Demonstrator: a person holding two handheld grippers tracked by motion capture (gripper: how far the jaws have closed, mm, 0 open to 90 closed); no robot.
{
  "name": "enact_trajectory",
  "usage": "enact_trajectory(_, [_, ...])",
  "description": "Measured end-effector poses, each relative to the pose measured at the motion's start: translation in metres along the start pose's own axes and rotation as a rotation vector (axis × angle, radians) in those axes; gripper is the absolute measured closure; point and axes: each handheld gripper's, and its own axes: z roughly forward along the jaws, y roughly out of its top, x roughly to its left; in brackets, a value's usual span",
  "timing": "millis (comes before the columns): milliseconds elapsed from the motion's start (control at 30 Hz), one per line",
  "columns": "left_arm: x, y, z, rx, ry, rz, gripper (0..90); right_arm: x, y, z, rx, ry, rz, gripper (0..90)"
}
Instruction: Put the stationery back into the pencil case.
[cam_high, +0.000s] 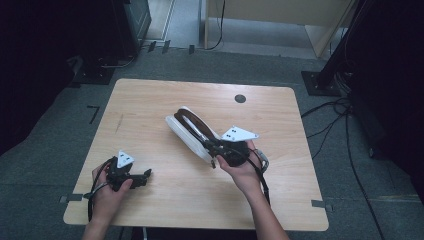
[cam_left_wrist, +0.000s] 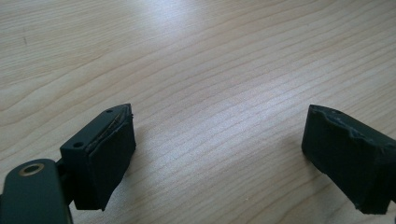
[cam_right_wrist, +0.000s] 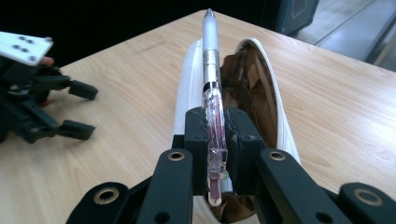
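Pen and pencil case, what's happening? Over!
Right gripper shut on pen, above open pencil case. Left gripper open, holding nothing, low over table. Nothing in the way.

pencil case (cam_high: 186, 131) mid-table (cam_high: 150, 100), right gripper (cam_high: 214, 150) at its near end, pen (cam_right_wrist: 211, 84) between the jaws above the case's open mouth, left gripper (cam_high: 145, 174) near-left on table, well apart
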Motion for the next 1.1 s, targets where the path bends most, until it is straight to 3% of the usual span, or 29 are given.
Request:
enact_trajectory(333, [0.0,0.0,0.0,0.0,-0.001,-0.001,10.0,-0.011,-0.005,0.033,0.041,-0.069,0.015,80.6])
enact_trajectory(833, [0.0,0.0,0.0,0.001,-0.001,-0.001,10.0,-0.013,-0.018,0.062,0.131,-0.062,0.016,80.5])
enact_trajectory(1100, [0.0,0.0,0.0,0.0,-0.002,-0.001,10.0,-0.01,-0.021,0.067,0.175,-0.047,0.014,80.5])
